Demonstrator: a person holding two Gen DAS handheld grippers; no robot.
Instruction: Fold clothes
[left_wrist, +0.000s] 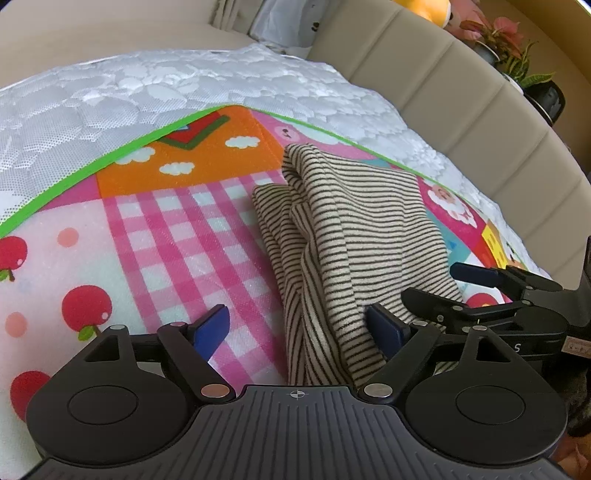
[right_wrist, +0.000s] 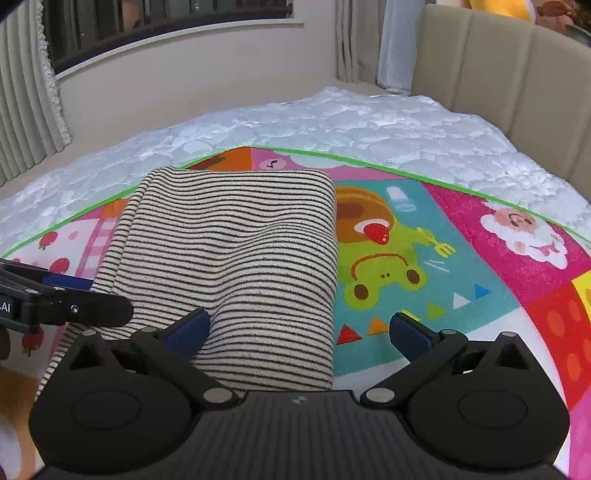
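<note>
A cream garment with thin dark stripes (left_wrist: 351, 229) lies folded into a long thick bundle on a colourful play mat (left_wrist: 166, 229). My left gripper (left_wrist: 299, 328) is open, low over the bundle's near left edge. Its right pad is over the cloth, its left pad over the mat. In the right wrist view the garment (right_wrist: 236, 240) looks like a neat rectangle. My right gripper (right_wrist: 299, 332) is open across the garment's near right edge, with the left pad over the cloth and the right pad over the mat (right_wrist: 461, 295). The two grippers sit side by side, the right gripper (left_wrist: 443, 286) beside my left and the left gripper (right_wrist: 92, 295) beside my right.
The mat has a green border and lies on a white quilted mattress (left_wrist: 110, 92). A beige padded headboard (left_wrist: 461, 92) runs along the right, with potted plants (left_wrist: 517, 55) behind it. A wall, window and curtains (right_wrist: 22, 92) stand beyond the bed's far side.
</note>
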